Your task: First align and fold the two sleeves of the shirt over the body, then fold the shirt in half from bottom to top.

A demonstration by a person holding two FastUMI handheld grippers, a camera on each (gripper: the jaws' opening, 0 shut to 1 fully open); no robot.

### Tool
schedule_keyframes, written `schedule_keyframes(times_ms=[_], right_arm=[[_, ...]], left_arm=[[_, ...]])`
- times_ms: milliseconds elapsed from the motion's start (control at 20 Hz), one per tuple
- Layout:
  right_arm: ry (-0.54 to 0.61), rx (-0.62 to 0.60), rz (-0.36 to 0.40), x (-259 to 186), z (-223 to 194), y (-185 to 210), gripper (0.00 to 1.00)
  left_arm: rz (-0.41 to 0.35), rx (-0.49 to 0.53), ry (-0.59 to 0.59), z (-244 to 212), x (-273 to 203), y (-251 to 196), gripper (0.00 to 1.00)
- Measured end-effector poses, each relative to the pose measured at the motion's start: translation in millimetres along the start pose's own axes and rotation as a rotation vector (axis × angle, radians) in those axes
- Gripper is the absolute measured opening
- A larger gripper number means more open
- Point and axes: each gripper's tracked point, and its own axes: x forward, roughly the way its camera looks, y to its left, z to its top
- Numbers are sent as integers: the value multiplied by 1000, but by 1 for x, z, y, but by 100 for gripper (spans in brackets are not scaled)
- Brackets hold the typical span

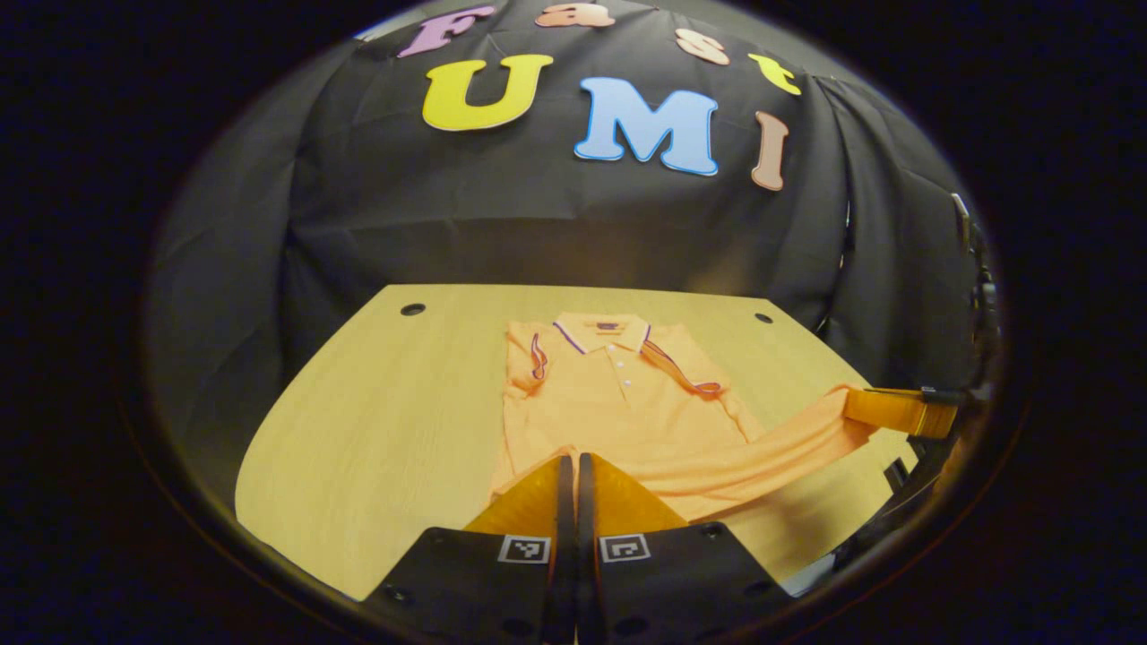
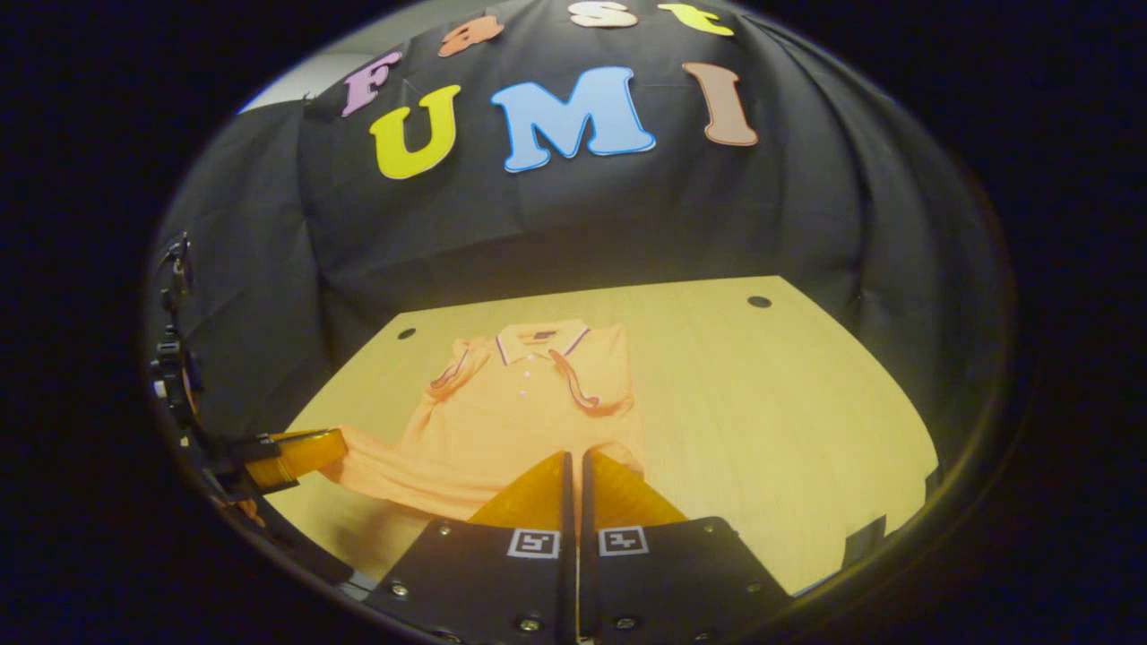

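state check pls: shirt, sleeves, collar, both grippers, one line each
Orange polo shirt: lying front up on the light wooden table, bottom hem raised off the table at both corners.
Sleeves with striped trim: both folded in over the body.
Collar: flat, at the far end.
Left gripper: shut on the shirt's bottom hem corner.
Right gripper: shut on the other hem corner.

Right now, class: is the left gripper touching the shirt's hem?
Touching. In the right gripper view, the left gripper pinches the shirt at its lower corner, the cloth pulled taut toward it. The left gripper view shows its closed fingers meeting the hem.
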Motion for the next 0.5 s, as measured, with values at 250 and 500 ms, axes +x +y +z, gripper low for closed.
schedule_keyframes(times_ms=[250,500], right_arm=[[-25,-20,-5,42,42,6,1],[-30,-48,-32,91,79,2,1]], left_arm=[[-10,7,-28,44,43,15,6],[-24,18,-51,87,97,30,6]])
